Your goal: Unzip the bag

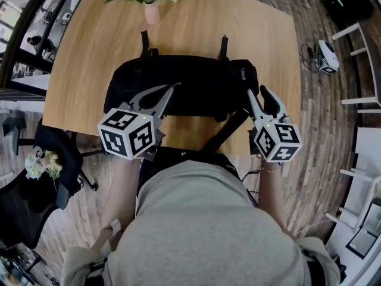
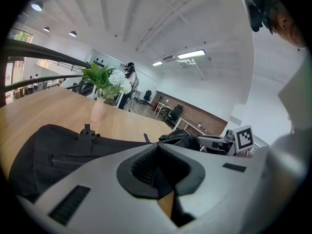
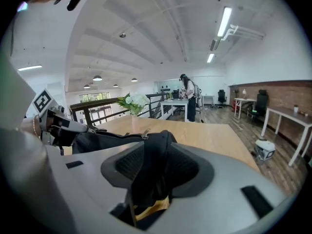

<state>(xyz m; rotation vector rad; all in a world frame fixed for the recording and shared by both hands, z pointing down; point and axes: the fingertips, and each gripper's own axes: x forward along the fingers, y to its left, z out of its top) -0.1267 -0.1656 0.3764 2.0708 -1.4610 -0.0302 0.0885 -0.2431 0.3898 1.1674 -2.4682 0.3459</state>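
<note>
A black bag [image 1: 190, 85] lies flat across the near part of the wooden table [image 1: 83, 52], with a strap [image 1: 223, 133] hanging over the front edge. My left gripper [image 1: 172, 89] rests its tips on the bag's front edge, left of the middle, jaws shut; I cannot see whether any fabric is pinched. In the left gripper view a zipper line [image 2: 73, 160] runs along the bag's side [image 2: 58, 155]. My right gripper [image 1: 260, 97] is at the bag's right end with its jaws apart. In the right gripper view a fold of bag fabric [image 3: 156, 155] stands loosely between them.
A pink vase of white flowers [image 1: 152, 8] stands at the table's far edge, behind the bag. A black office chair [image 1: 36, 177] is on the floor at the left. Desks and a standing person [image 3: 187, 99] are far behind.
</note>
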